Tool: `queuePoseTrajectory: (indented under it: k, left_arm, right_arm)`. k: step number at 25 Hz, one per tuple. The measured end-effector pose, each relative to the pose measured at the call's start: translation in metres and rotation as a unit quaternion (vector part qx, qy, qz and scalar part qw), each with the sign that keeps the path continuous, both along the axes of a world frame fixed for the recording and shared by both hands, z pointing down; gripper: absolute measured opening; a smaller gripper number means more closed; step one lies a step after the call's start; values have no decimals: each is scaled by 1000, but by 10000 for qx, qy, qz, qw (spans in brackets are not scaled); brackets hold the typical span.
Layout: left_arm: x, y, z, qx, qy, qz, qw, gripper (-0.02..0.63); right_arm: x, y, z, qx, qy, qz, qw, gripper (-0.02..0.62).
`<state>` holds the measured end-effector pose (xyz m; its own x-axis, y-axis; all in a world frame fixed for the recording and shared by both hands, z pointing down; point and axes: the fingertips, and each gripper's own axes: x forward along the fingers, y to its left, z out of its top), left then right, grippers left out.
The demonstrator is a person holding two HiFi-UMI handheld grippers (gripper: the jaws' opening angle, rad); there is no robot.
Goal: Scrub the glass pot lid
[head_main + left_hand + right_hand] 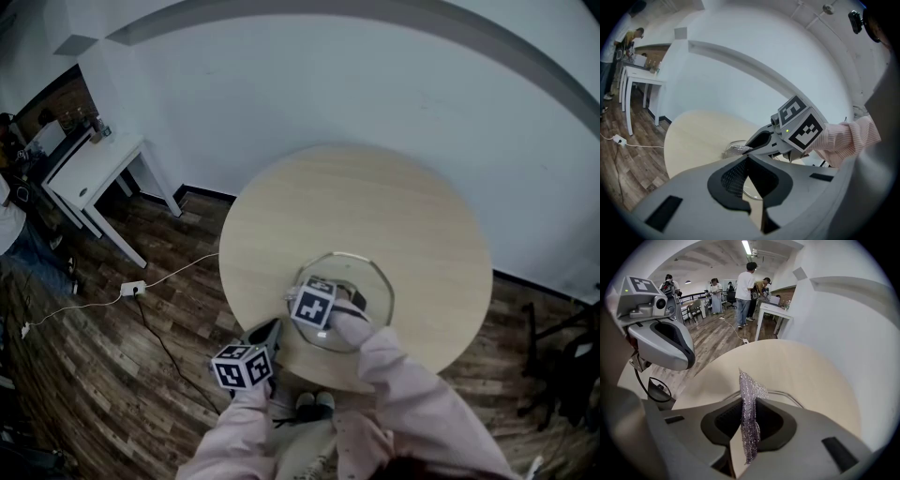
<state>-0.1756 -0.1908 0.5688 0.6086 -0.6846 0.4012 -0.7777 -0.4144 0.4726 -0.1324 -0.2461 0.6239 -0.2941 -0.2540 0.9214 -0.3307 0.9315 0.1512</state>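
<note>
pinching a silvery mesh scrub cloth edge-on, the right tongs are clamped on it, with cloth poking out past the tips and hanging down behind them. left tongs are pressed together at the tips with nothing between them; only tabletop and a curve of rim show through the slot lower down.

glass pot lid lies flat on the round wooden tabletop, toward the person's side. head view puts the right tongs over the lid's near-left part. left tongs hang at the tabletop's near edge, just beside the lid and not touching it. can't tell if the cloth touches the glass yet.

step in hand looks like starting the scrub, and 2 things matter. first, the free cloth end should be laid flat on the glass so the mesh does the rubbing, not the hard tips. second, the lid is loose on a smooth top and will likely slide or spin, so the left tongs should probably open and pin the rim before any firm strokes. short strokes toward the braced side, light pressure.

far off: white side table, cable on the wood floor.
</note>
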Motion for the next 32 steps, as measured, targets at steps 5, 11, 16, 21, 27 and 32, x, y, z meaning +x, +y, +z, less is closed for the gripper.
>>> queuePoseTrajectory:
  k: [5, 11, 16, 21, 27, 32]
  left_arm:
    - [-3, 2, 0, 13, 2, 3, 10000, -6]
    - [-6, 2, -2, 35, 16, 62, 10000, -6]
    - [-4, 2, -2, 58, 17, 169, 9998, -5]
    - [-5, 0, -1, 79, -15, 305, 9995, -6]
    - [-6, -1, 2, 90, -70, 390, 9992, -6]
    - [-5, -6, 2, 105, -124, 342, 9993, -6]
  right_arm:
    - [-6, 3, -3, 97, -8, -173, 9998, 80]
    - [-10, 12, -2, 11, -21, -301, 9995, 81]
    - [-6, 18, 0, 42, 122, -478, 9988, 81]
    - [-3, 23, 0, 79, 167, -812, 9965, 81]
    - [1, 27, 0, 104, 75, -1005, 9949, 81]
    - [4, 32, 2, 74, 136, -1189, 9928, 81]
